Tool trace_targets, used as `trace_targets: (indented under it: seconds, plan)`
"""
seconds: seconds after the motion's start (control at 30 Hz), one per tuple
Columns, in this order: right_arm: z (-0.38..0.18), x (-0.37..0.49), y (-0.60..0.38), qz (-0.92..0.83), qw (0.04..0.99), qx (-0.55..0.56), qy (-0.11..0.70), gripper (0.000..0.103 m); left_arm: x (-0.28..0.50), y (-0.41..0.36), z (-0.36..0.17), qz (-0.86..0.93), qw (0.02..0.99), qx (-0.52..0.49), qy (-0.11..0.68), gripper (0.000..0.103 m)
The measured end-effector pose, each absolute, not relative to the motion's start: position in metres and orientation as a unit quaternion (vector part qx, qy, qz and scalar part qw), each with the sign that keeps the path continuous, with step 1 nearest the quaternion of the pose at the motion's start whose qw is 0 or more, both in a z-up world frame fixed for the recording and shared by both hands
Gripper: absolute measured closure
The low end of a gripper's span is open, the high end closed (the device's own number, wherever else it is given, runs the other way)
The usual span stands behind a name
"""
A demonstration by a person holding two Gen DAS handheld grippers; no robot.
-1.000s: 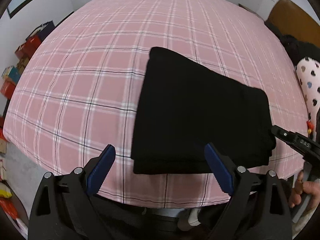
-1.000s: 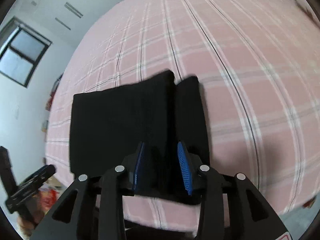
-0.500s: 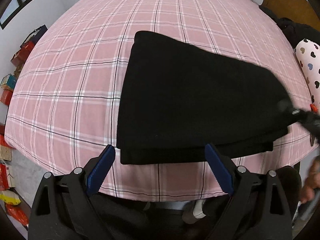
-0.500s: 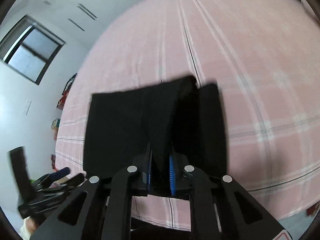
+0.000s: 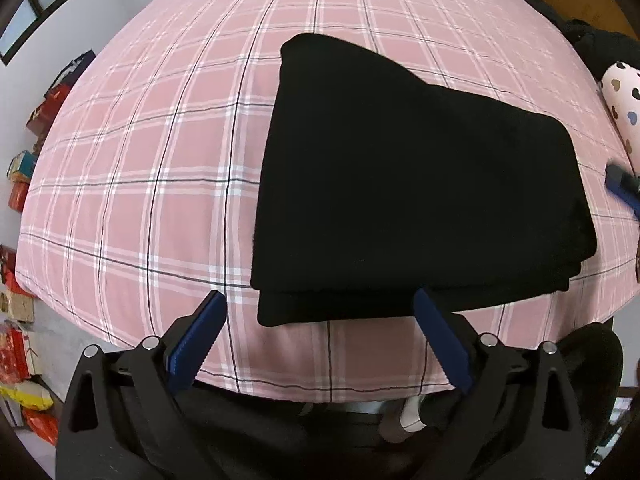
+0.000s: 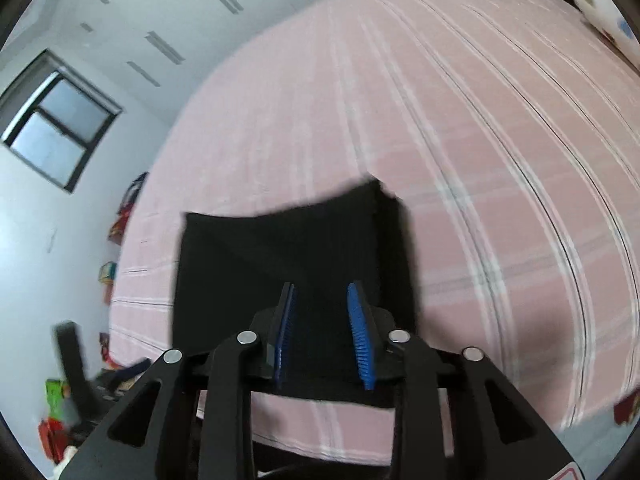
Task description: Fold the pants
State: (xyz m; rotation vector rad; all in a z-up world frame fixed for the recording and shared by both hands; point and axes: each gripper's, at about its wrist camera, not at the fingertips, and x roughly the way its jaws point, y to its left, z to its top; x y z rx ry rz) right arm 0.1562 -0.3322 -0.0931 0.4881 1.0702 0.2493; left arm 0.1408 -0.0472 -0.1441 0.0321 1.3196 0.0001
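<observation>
From where I steer, the pink plaid bedsheet point(image 5: 160, 152) lies bare left of and beyond the folded black pants point(image 5: 416, 184), giving wide passage there. My left gripper point(image 5: 320, 340), jaws spread, hangs over the near bed edge. To the right, room narrows: a heart-print cream pillow point(image 5: 622, 92) and dark bundled clothing point(image 5: 600, 44) crowd that edge. Colourful boxes point(image 5: 24, 168) line the floor left of the bed.

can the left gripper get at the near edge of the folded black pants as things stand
Probably yes: the left gripper is open, and the folded black pants lie on the pink plaid bedsheet with nothing between.
</observation>
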Motion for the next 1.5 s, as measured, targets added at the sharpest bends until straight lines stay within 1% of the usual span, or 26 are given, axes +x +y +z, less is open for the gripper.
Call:
trace_targets:
  seconds: [0.1,0.17,0.2,0.23,0.27,0.3,0.33,0.37,0.4,0.47,0.57,0.63,0.7,0.77,0.8,0.9,0.93,1.03,1.13,1.17,1.2,1.23,1.3,1.4,1.43,1.5]
  plan:
    - [-0.102,0.181,-0.306,0.132,0.823,0.189,0.518,0.078,0.14,-0.047,-0.145,0.001,0.789,0.017,0.615,0.011]
    - [-0.126,0.202,-0.297,0.112,0.826,0.152,0.53,0.079,0.14,-0.047,-0.146,0.003,0.788,0.028,0.616,0.011]
    - [-0.145,0.214,-0.303,0.064,0.828,0.124,0.543,0.082,0.141,-0.047,-0.146,0.003,0.787,0.033,0.616,0.01]
    - [-0.16,0.222,-0.312,0.04,0.815,0.127,0.563,0.086,0.141,-0.047,-0.147,0.004,0.787,0.038,0.616,0.01]
    - [-0.165,0.224,-0.32,0.037,0.806,0.157,0.569,0.092,0.143,-0.047,-0.148,0.005,0.786,0.042,0.617,0.01]
    - [-0.161,0.221,-0.329,0.038,0.804,0.196,0.56,0.093,0.144,-0.046,-0.149,0.006,0.784,0.044,0.619,0.01]
    - [-0.149,0.213,-0.332,0.039,0.81,0.216,0.544,0.092,0.144,-0.045,-0.15,0.005,0.784,0.044,0.619,0.01]
    - [-0.136,0.203,-0.33,0.046,0.82,0.215,0.528,0.085,0.145,-0.044,-0.15,0.004,0.785,0.042,0.618,0.01]
    - [-0.127,0.193,-0.327,0.05,0.828,0.208,0.519,0.084,0.145,-0.044,-0.15,0.004,0.786,0.04,0.617,0.01]
    - [-0.122,0.168,-0.321,0.058,0.831,0.196,0.517,0.084,0.146,-0.044,-0.152,0.001,0.784,0.035,0.62,0.01]
    - [-0.147,0.137,-0.313,0.05,0.815,0.165,0.553,0.084,0.146,-0.047,-0.149,-0.003,0.785,0.037,0.618,0.01]
    - [-0.158,0.126,-0.312,0.03,0.813,0.14,0.564,0.088,0.144,-0.049,-0.144,-0.006,0.789,0.04,0.613,0.01]
    - [-0.141,0.118,-0.313,0.029,0.82,0.152,0.551,0.088,0.14,-0.052,-0.138,-0.009,0.793,0.046,0.607,0.01]
    - [-0.124,0.112,-0.31,0.043,0.828,0.162,0.535,0.082,0.135,-0.053,-0.132,-0.008,0.798,0.051,0.6,0.01]
    - [-0.122,0.115,-0.306,0.052,0.829,0.153,0.535,0.081,0.132,-0.054,-0.13,-0.006,0.8,0.053,0.598,0.01]
    - [-0.149,0.116,-0.298,0.035,0.815,0.088,0.572,0.076,0.128,-0.056,-0.126,-0.004,0.801,0.049,0.596,0.01]
    - [-0.16,0.114,-0.299,0.031,0.806,0.085,0.585,0.073,0.126,-0.057,-0.124,-0.003,0.802,0.048,0.596,0.01]
    - [-0.147,0.098,-0.306,0.029,0.818,0.124,0.561,0.072,0.118,-0.059,-0.114,-0.005,0.808,0.057,0.586,0.01]
    - [-0.143,0.083,-0.305,0.026,0.829,0.112,0.548,0.068,0.112,-0.06,-0.108,-0.002,0.815,0.072,0.575,0.009]
    - [-0.145,0.08,-0.306,0.023,0.83,0.106,0.548,0.058,0.11,-0.06,-0.108,0.001,0.815,0.074,0.575,0.009]
    - [-0.148,0.076,-0.309,0.016,0.828,0.104,0.551,0.044,0.109,-0.059,-0.108,0.001,0.814,0.073,0.576,0.009]
    - [-0.151,0.075,-0.314,0.011,0.825,0.114,0.553,0.04,0.109,-0.058,-0.109,-0.001,0.814,0.069,0.577,0.009]
    - [-0.148,0.065,-0.322,0.013,0.824,0.137,0.549,0.036,0.106,-0.051,-0.108,-0.021,0.814,0.036,0.58,0.009]
    - [-0.146,0.064,-0.328,0.013,0.822,0.154,0.548,0.03,0.103,-0.028,-0.114,-0.057,0.81,-0.049,0.582,0.007]
    - [-0.148,0.064,-0.329,0.017,0.821,0.16,0.548,0.03,0.103,-0.017,-0.118,-0.055,0.808,-0.077,0.582,0.007]
    - [-0.148,0.066,-0.332,0.019,0.817,0.171,0.55,0.026,0.102,0.002,-0.127,-0.041,0.803,-0.118,0.583,0.007]
